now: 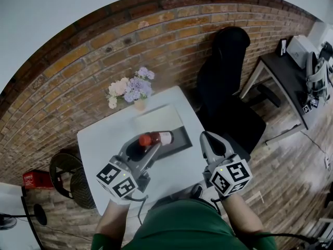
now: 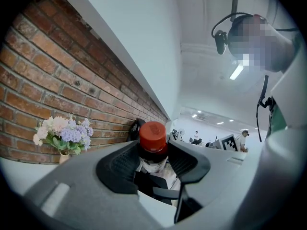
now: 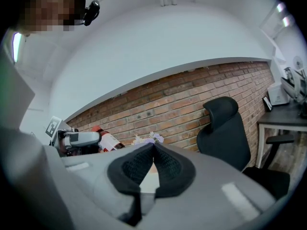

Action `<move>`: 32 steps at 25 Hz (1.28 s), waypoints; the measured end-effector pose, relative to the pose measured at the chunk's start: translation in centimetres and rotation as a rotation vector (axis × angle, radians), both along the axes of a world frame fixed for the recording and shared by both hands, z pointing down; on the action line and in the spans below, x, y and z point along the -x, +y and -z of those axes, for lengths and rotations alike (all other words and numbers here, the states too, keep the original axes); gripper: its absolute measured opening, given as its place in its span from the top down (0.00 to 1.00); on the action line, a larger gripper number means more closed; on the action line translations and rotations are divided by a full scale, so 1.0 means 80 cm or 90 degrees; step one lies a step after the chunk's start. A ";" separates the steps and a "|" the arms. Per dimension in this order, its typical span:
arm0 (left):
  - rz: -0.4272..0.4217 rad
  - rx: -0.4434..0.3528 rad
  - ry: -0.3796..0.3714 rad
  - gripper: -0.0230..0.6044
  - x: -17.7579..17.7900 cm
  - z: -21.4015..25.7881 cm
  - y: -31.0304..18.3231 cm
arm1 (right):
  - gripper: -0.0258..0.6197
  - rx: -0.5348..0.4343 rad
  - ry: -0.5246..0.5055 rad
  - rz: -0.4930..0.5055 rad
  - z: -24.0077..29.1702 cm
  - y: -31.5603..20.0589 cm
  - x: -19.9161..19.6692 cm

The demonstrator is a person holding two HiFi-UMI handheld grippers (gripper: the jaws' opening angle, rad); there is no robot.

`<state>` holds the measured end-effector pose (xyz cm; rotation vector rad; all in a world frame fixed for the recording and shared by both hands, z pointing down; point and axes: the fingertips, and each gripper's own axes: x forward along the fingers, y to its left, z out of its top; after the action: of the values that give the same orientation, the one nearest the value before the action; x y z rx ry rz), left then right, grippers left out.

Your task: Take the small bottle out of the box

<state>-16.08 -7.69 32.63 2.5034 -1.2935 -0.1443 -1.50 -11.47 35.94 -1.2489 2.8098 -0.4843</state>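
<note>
Two grippers inspected. The left gripper (image 2: pixel 154 158) pinches the small bottle (image 2: pixel 152 137) just under its red cap, a pad on either side. The bottle is judged light, rigid and smooth-walled, so it is liable to pivot and this high hold suits it. The box (image 1: pixel 179 139) lies beyond and below the gripper on the worktop (image 1: pixel 99 145). The right gripper (image 3: pixel 153 150), off to the side, is pressed together and empty. The bottle's lower body is hidden, and its material and clearance from the box are undeterminable.

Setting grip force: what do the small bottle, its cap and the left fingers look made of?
Cap: red, smooth, matte; likely moulded plastic.
Bottle: dark body, pale label; glass or plastic, can't tell.
Fingers: black dimpled pads, probably rubber, on grey plastic-looking shells.
</note>
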 end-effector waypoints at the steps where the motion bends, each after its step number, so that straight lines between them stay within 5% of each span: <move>1: 0.002 0.002 0.000 0.64 0.001 -0.001 -0.001 | 0.96 0.003 -0.003 0.001 -0.001 -0.001 0.000; 32: 0.000 0.014 0.003 0.64 0.003 -0.011 -0.003 | 0.96 0.018 -0.004 0.003 -0.015 -0.003 0.003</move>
<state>-16.29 -7.90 33.53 2.4830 -1.2862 -0.1338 -1.73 -11.70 37.15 -1.2434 2.8117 -0.5298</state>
